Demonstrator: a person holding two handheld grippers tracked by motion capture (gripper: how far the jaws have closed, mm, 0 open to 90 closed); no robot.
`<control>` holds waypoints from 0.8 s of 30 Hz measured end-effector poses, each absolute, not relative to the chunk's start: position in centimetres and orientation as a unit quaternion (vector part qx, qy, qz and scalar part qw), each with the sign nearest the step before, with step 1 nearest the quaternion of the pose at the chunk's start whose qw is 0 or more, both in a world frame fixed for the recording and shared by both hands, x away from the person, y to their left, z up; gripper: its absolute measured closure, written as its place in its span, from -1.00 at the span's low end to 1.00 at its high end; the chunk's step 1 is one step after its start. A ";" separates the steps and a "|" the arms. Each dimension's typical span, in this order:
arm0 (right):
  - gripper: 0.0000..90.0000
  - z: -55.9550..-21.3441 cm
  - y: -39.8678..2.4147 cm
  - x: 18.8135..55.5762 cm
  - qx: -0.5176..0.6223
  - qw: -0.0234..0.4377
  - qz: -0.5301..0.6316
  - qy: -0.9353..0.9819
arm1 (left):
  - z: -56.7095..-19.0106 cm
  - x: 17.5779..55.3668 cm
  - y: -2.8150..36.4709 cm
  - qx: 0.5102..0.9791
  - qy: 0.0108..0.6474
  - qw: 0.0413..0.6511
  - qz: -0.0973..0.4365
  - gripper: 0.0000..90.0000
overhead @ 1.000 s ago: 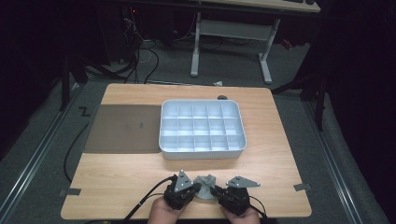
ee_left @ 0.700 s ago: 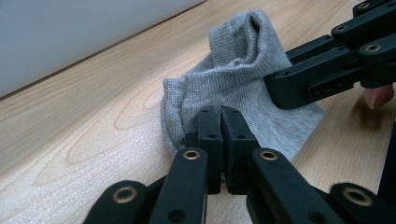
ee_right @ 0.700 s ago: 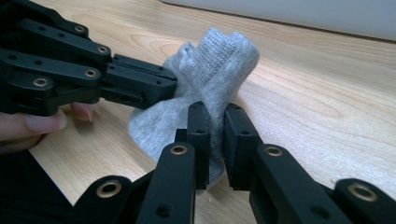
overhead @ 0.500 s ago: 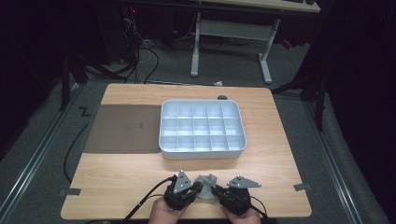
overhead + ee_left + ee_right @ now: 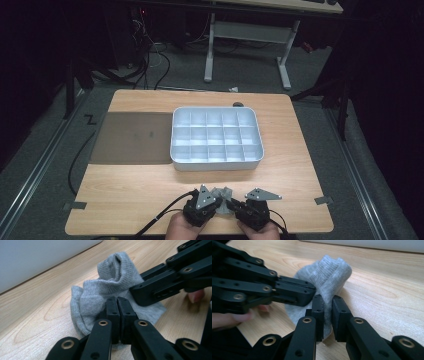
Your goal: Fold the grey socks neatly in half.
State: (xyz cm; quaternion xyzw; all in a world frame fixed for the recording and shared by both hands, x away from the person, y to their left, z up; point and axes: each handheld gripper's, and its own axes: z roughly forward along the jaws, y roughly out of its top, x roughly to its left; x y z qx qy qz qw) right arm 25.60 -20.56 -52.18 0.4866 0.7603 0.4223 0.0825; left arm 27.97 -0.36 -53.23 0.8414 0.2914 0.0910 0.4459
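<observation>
A small crumpled grey sock (image 5: pixel 223 194) lies on the wooden table near its front edge, between my two grippers. In the left gripper view the sock (image 5: pixel 100 292) bunches up just ahead of my left gripper (image 5: pixel 117 303), whose jaws are pressed together on a fold at its near side. In the right gripper view my right gripper (image 5: pixel 327 302) is shut with sock (image 5: pixel 329 277) fabric pinched between its jaws. Each gripper's tip meets the sock from an opposite side. A hand holds each gripper at the bottom of the high view.
A grey tray (image 5: pixel 174 150) divided into several empty compartments stands mid-table, behind the sock. A dark mat (image 5: pixel 132 137) lies to its left. A small dark object (image 5: pixel 238 105) sits at the table's back edge. The table's front edge is right under the hands.
</observation>
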 end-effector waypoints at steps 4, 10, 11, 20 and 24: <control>0.81 -51.9 -20.3 25.4 0.479 0.085 0.428 0.762 | -53.3 28.0 -0.5 0.844 0.290 0.441 0.094 1.00; 0.63 -51.7 -20.8 25.5 0.474 0.073 0.442 0.758 | -53.3 27.9 -0.6 0.845 0.289 0.439 0.099 1.00; 0.60 -51.5 -20.9 25.5 0.471 0.074 0.447 0.756 | -53.3 27.9 -0.6 0.845 0.289 0.438 0.100 1.00; 0.92 -51.4 -22.5 26.0 0.500 0.142 0.397 0.757 | -53.3 28.0 -0.5 0.845 0.291 0.440 0.092 1.00; 0.97 -52.4 -21.4 26.2 0.488 0.131 0.371 0.779 | -53.3 28.1 -0.5 0.844 0.293 0.441 0.090 1.00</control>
